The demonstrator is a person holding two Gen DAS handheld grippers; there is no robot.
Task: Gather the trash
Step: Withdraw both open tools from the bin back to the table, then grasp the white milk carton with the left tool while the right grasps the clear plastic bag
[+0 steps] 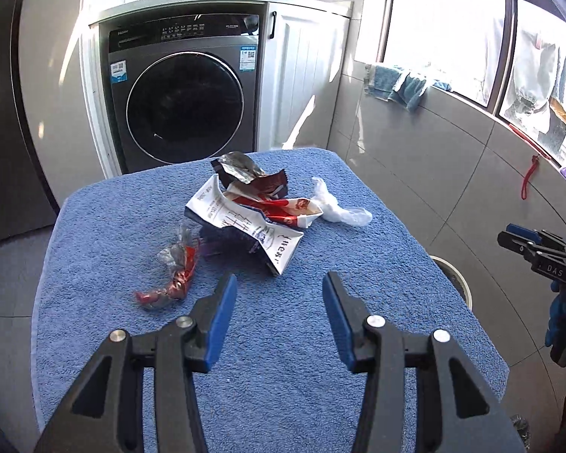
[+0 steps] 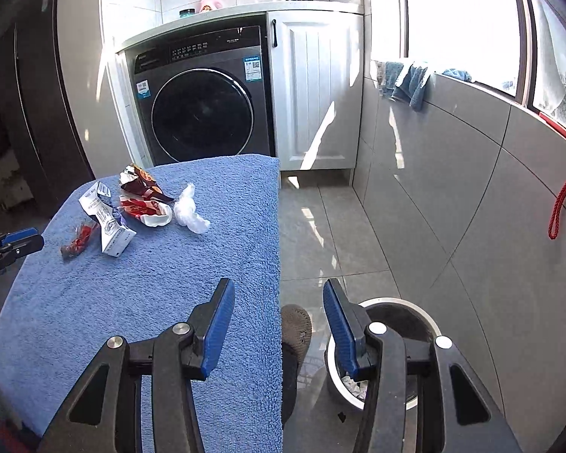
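Trash lies on a blue towel-covered table [image 1: 283,339]: a white printed carton [image 1: 245,226], a dark foil wrapper [image 1: 241,170], a red-and-white wrapper [image 1: 286,207], a white crumpled plastic [image 1: 339,207] and a small red candy wrapper [image 1: 173,279]. My left gripper [image 1: 279,294] is open and empty, just short of the carton. My right gripper [image 2: 279,302] is open and empty over the table's right edge, above a round white bin [image 2: 392,351] on the floor with some white trash inside. The same trash shows in the right wrist view, with the carton [image 2: 107,226] and plastic [image 2: 188,211].
A dark washing machine [image 1: 185,98] and a white cabinet [image 2: 317,90] stand behind the table. A tiled wall with windows runs along the right, with blue cloths [image 1: 403,87] and a red cord [image 2: 562,200] on it. A brown slipper [image 2: 296,324] shows by the bin.
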